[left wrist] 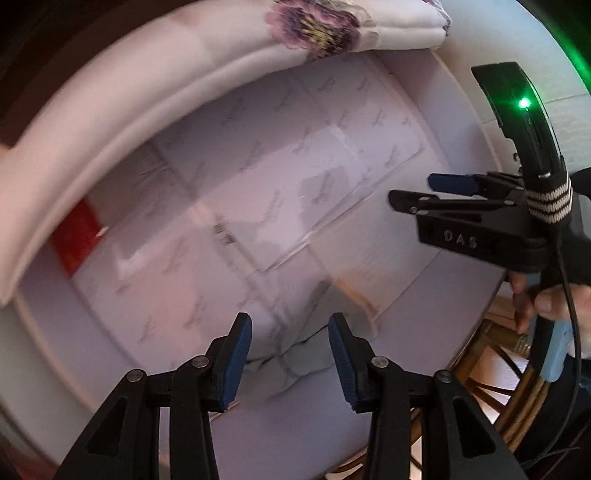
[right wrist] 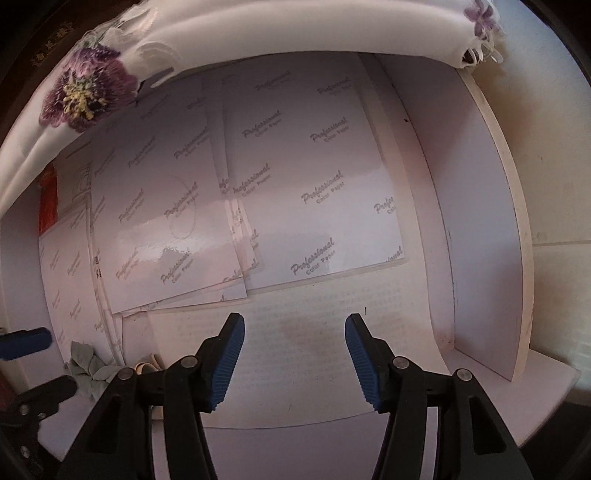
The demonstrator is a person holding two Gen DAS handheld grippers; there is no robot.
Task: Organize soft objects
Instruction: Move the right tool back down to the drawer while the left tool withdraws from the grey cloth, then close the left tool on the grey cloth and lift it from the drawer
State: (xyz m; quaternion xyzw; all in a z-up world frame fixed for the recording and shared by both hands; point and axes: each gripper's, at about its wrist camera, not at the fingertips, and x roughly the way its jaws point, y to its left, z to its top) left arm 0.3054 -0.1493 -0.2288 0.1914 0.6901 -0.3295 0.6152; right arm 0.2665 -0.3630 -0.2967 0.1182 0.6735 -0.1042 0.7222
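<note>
A small crumpled grey-green cloth [left wrist: 295, 354] lies on the white shelf floor [left wrist: 295, 424], right under my left gripper [left wrist: 290, 363]. The left gripper points down at it, and its blue pads stand apart on either side without pressing the cloth. In the right wrist view the same cloth [right wrist: 88, 369] sits at the lower left, beside one blue pad of the left gripper's fingers [right wrist: 26, 341]. My right gripper [right wrist: 295, 363] hangs open over a printed sheet [right wrist: 306, 332], holding nothing; it also shows as the right gripper [left wrist: 413, 190] from the side. A folded white cloth with a purple flower [left wrist: 317, 26] [right wrist: 85, 92] lies along the back.
Glossy photo paper sheets [right wrist: 314, 184] overlap across the shelf floor. A red item [left wrist: 75, 236] stands at the left. A white side wall [right wrist: 480, 240] closes the right. A beige loop [right wrist: 147, 367] lies near the cloth. Rattan furniture [left wrist: 498, 354] and a person's hand [left wrist: 554, 302] are at the right.
</note>
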